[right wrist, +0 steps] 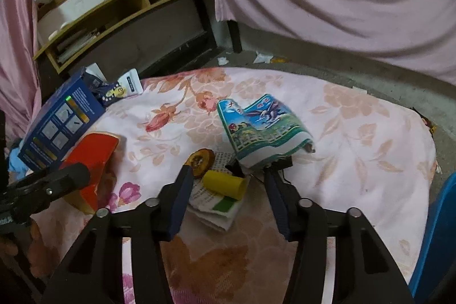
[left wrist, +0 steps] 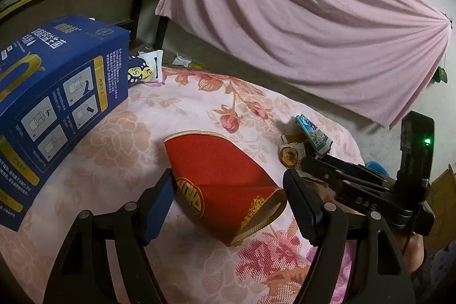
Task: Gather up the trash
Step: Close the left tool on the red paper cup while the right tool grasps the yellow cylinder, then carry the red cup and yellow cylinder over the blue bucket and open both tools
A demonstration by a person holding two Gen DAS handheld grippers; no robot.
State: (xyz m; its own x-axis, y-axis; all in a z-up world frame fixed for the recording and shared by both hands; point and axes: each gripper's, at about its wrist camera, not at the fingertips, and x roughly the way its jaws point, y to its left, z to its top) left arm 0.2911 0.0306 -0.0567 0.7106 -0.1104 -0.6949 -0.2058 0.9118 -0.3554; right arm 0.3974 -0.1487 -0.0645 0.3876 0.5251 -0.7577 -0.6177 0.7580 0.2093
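Early stage. Left tongs wide around flattened red cup, not gripping. Right tongs narrower, straddling yellow tube, no contact seen. Blue box + wrappers uncollected on tabletop.

Left claw: black frame of forked struts, round silver pivot screws at the joints, blue textured pads on both fingers. Right claw: same black build and silver screws, blue pads; its body bears pale raised lettering and a green indicator light.
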